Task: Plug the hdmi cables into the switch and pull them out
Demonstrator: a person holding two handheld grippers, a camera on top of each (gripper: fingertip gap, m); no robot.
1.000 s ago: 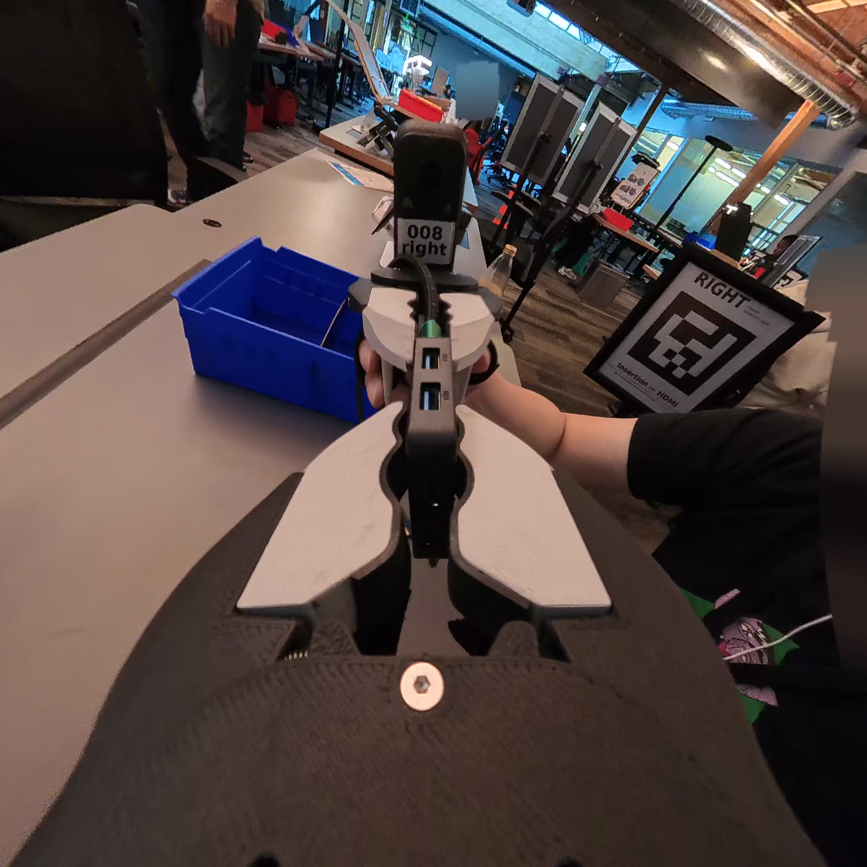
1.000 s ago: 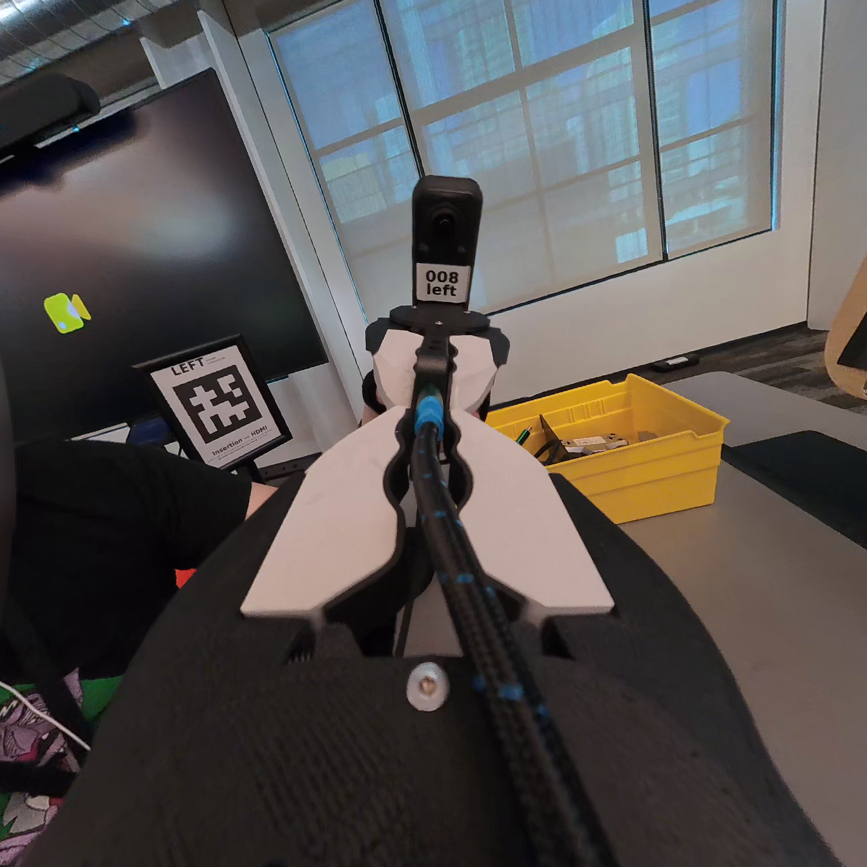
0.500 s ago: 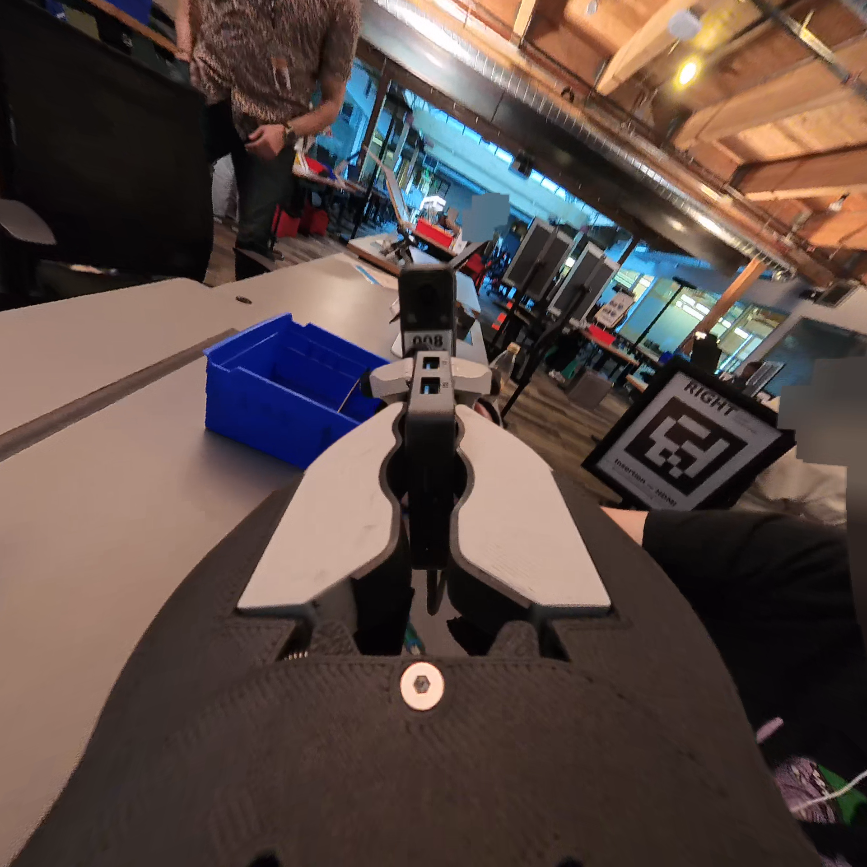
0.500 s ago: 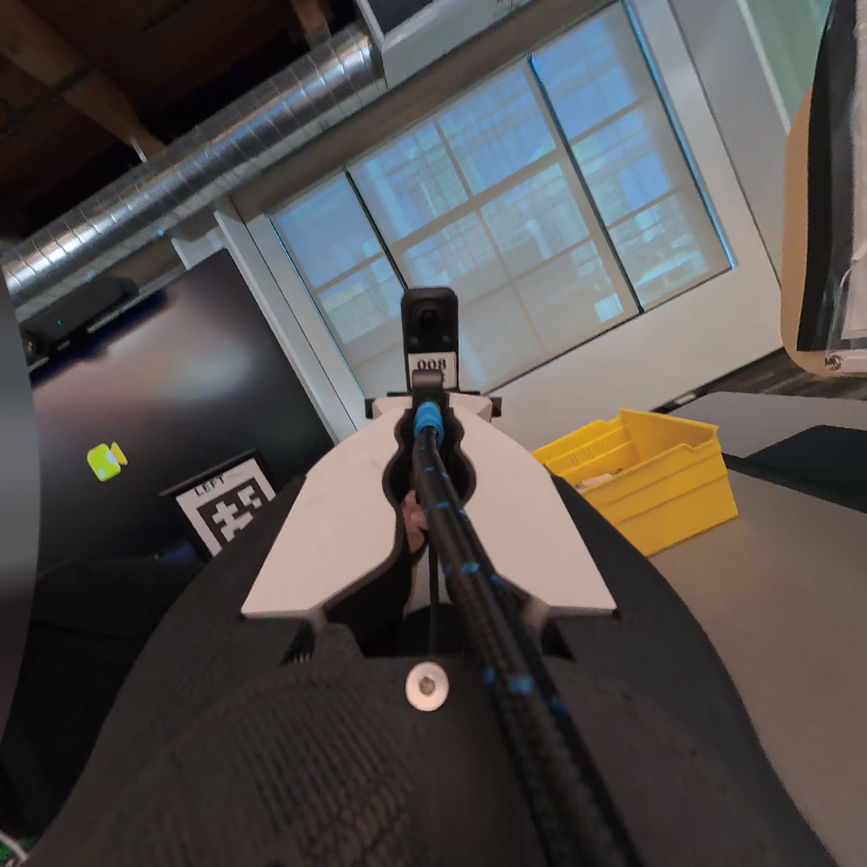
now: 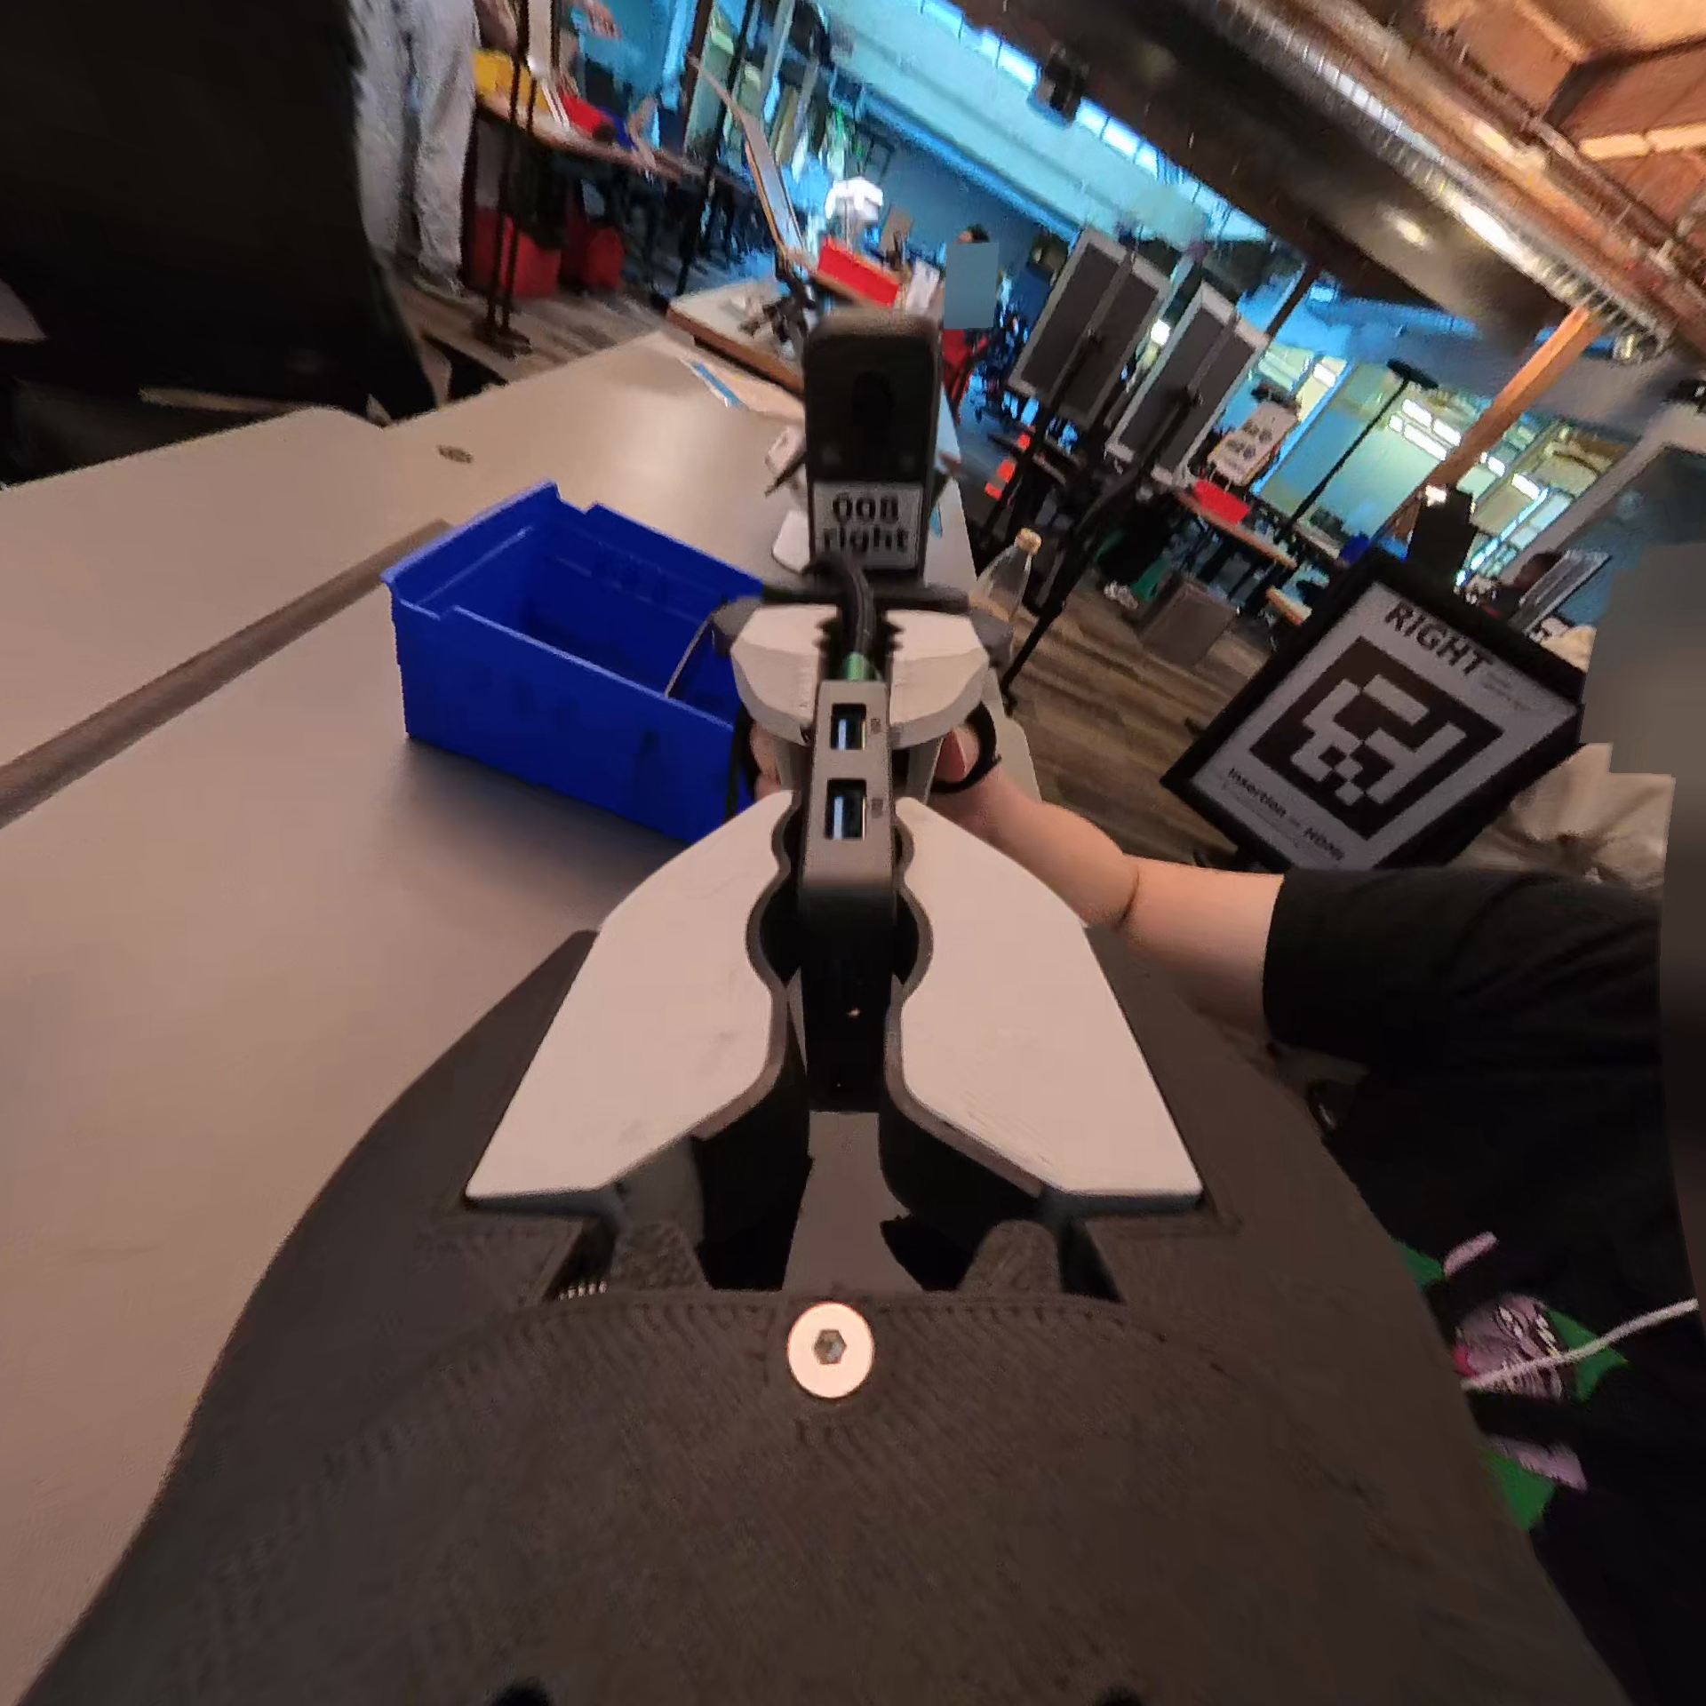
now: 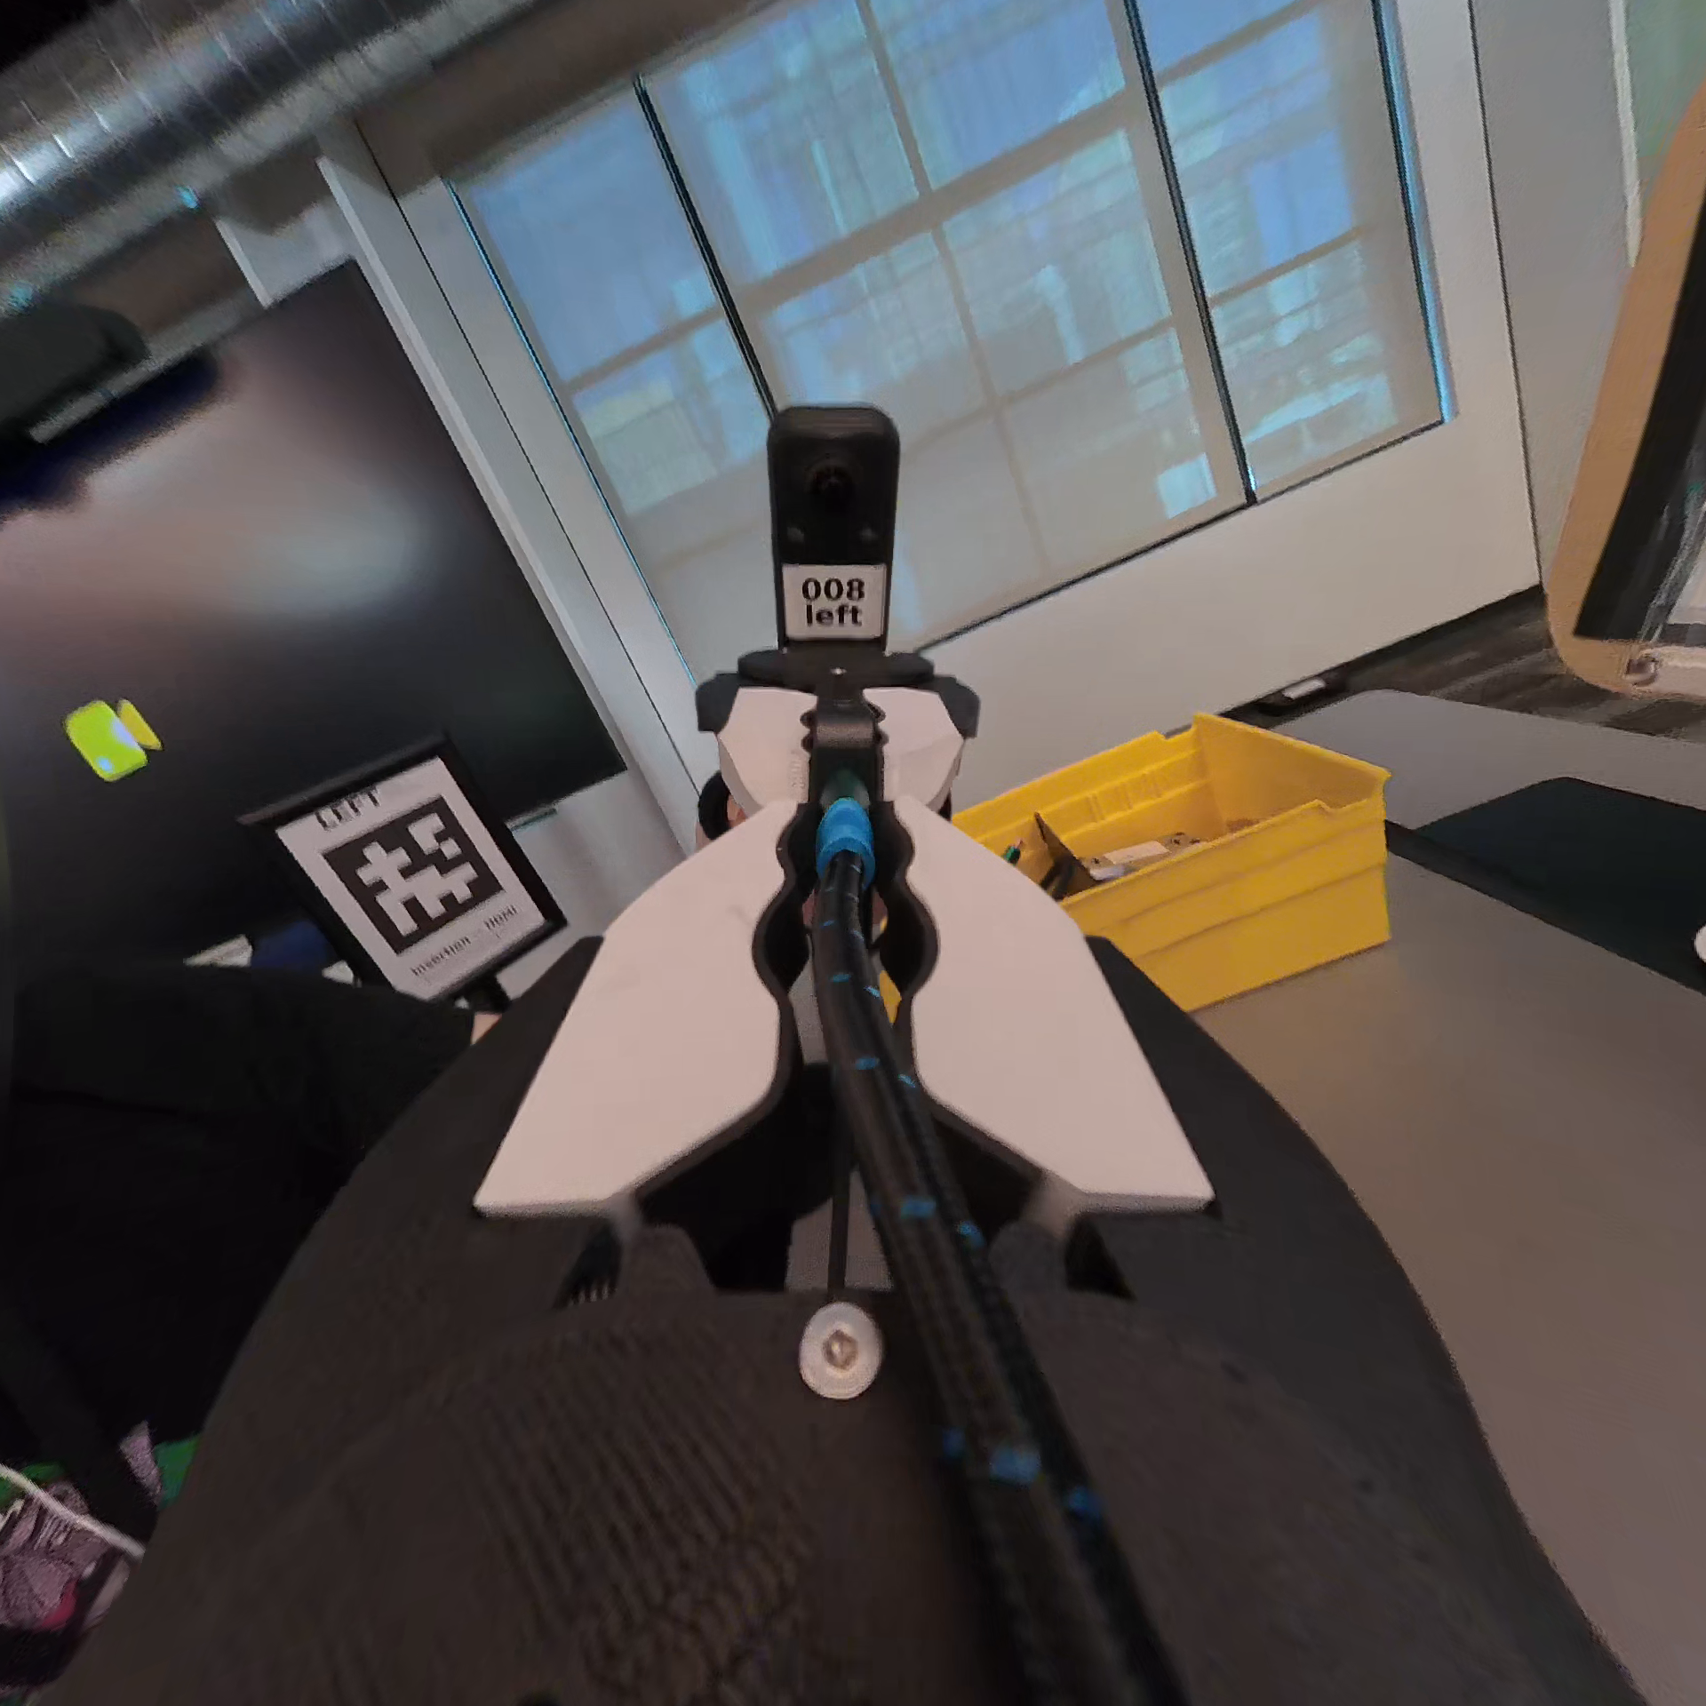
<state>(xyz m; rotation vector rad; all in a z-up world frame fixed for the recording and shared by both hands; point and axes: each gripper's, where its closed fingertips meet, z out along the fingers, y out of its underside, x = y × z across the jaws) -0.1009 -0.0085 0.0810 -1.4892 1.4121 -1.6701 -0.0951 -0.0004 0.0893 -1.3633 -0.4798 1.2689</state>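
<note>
In the left wrist view, the left gripper point(image 5: 845, 835) is seen with its pale grey jaws clenched on a slim black rectangular switch point(image 5: 847, 812), which is held in the air above the grey bench point(image 5: 231, 877) with two blue-lined ports facing up. At the switch's far end, a black cable with a green collar point(image 5: 857, 637) is met end to end, held in the clenched jaws of the right gripper point(image 5: 854, 660); whether its plug is fully seated cannot be told. Beyond, a blue plastic bin point(image 5: 554, 683) is set on the bench.

In the right wrist view, a black braided cable with blue flecks and a blue collar point(image 6: 845, 831) is gripped between the right gripper's point(image 6: 842, 822) white jaws. Farther off, a yellow plastic bin point(image 6: 1228, 886) holding small parts is seen on the bench point(image 6: 1431, 1154).
</note>
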